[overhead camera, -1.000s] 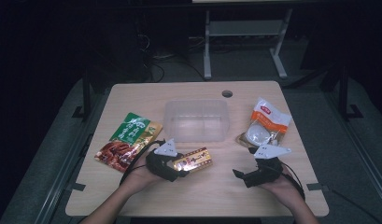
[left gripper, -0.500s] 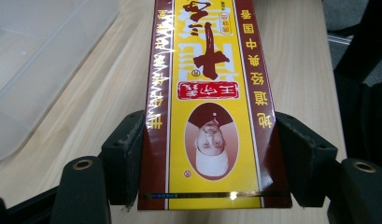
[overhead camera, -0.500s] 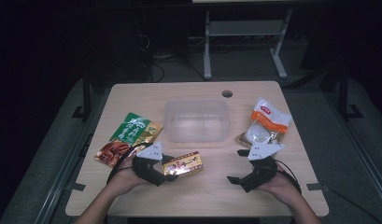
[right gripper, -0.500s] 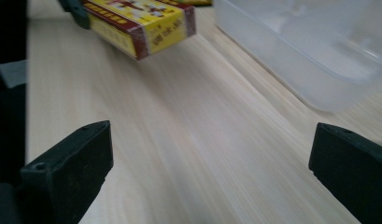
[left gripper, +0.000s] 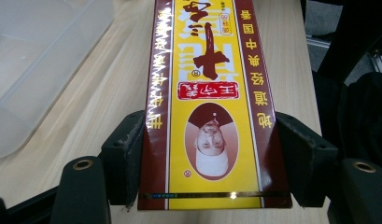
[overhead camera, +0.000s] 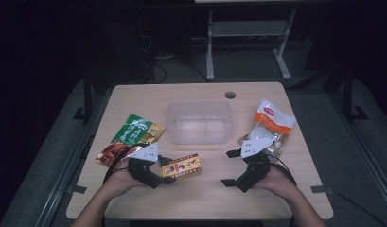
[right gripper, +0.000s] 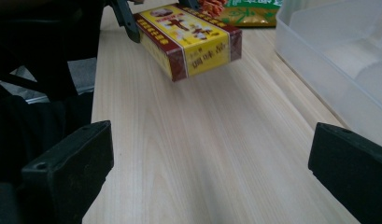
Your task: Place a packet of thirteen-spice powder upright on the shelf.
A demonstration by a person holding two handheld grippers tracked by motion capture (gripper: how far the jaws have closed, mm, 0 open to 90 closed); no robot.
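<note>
Now my left gripper [overhead camera: 163, 178], clamped on the yellow-and-maroon cardboard box [overhead camera: 182, 167], had lifted it clear and back toward me, at six o'clock from the clear plastic tub [overhead camera: 199, 122]. My right gripper [overhead camera: 231, 168] hung open and empty, so I judged the box ready for the tub.

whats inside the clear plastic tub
Nothing shows inside the clear plastic tub: its bare bottom and the wooden table beneath are visible through it. The yellow and red box is outside it, clamped in the left tongs.

The counter [overhead camera: 200, 198] is evenly lit from above against dark surroundings; glare streaks the yellow box [left gripper: 209, 93]; near edges blur.
</note>
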